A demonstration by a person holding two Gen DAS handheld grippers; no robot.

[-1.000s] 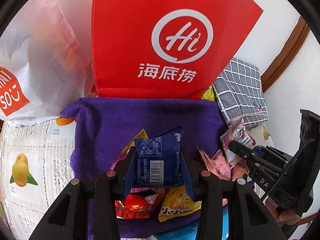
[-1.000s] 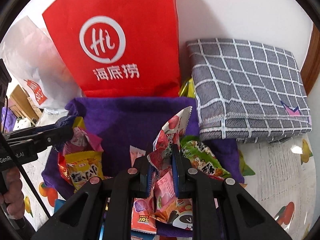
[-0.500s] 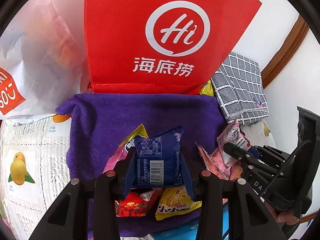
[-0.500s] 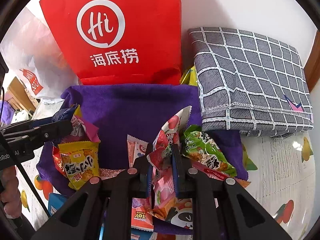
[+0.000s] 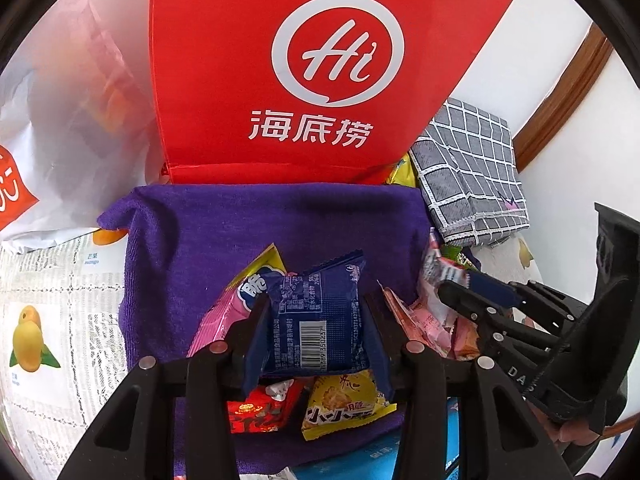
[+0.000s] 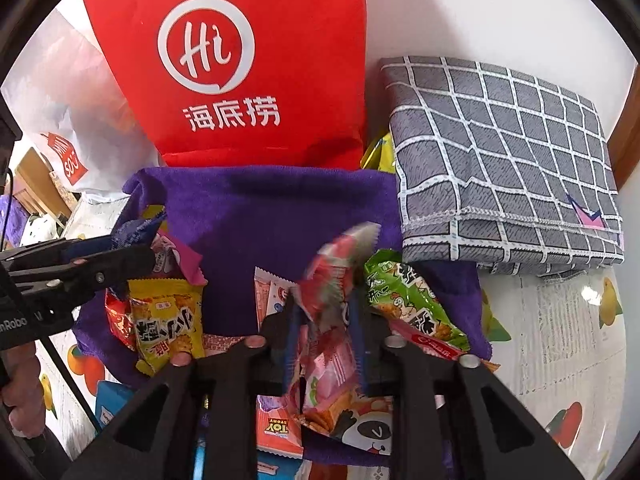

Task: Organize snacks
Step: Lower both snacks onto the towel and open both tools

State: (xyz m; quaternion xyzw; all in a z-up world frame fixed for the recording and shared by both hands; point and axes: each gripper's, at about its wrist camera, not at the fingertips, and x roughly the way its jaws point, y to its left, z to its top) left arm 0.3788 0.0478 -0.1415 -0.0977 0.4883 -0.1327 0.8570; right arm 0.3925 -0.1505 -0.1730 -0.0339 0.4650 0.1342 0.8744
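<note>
The left gripper (image 5: 316,316) is clamped on a blue snack packet (image 5: 320,316), held upright above the purple cloth (image 5: 200,240). The right gripper (image 6: 324,320) pinches a red-pink packet (image 6: 332,280), long axis vertical. The red bag (image 5: 280,60) stands directly ahead of both, nearer the left

The red bag (image 5: 312,72) reads "Hi 海底捞"; a pink packet (image 6: 278,428) reads "TOY STORY".

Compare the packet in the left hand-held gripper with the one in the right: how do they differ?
The blue packet is dark blue, squarish and puffy, barcode side facing the camera; the red-pink packet is narrow, crumpled and motion-blurred. The left hand-held gripper stands wide across the blue packet; the right hand-held gripper pinches the red-pink packet almost closed. Both are held above the purple cloth.
</note>
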